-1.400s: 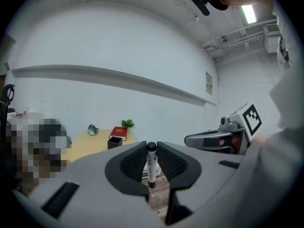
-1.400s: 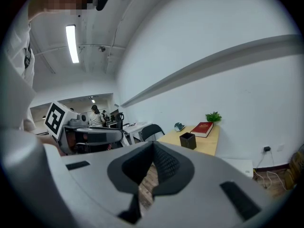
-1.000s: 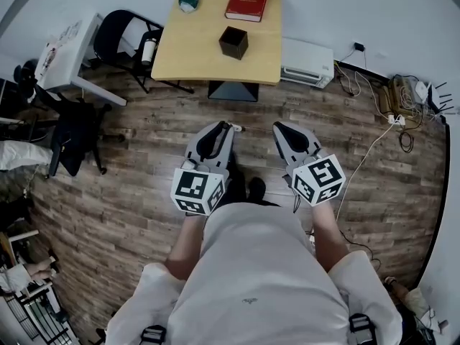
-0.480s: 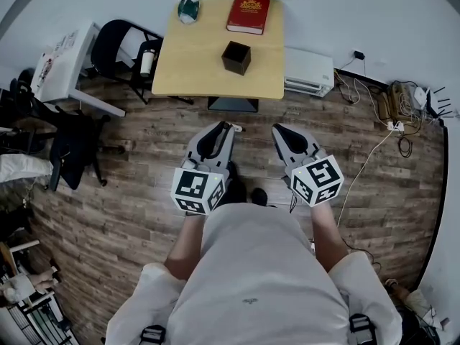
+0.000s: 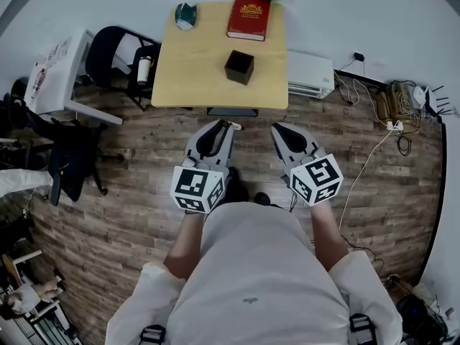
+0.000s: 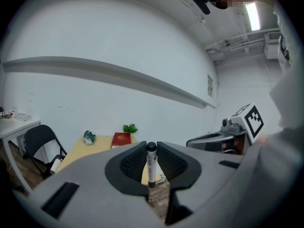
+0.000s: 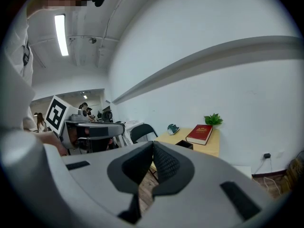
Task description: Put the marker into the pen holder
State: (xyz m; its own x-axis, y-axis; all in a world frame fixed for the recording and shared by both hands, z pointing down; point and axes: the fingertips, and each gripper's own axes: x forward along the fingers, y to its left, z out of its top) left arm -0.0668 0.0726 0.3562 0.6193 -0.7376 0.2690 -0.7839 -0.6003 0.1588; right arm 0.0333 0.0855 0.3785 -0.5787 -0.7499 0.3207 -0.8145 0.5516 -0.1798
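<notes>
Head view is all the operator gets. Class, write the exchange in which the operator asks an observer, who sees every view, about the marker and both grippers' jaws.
Operator: Both grippers are held over the floor, short of the table. Does the left gripper have the marker?
Observer: Yes. The left gripper view shows the marker upright, clamped between its jaws.
Operator: And the right gripper?
Observer: Its own view shows the jaws together, with nothing between them.
Operator: Does that view catch the pen holder?
Observer: Yes, it shows just past the jaws, on the table in front of the red book.
</notes>
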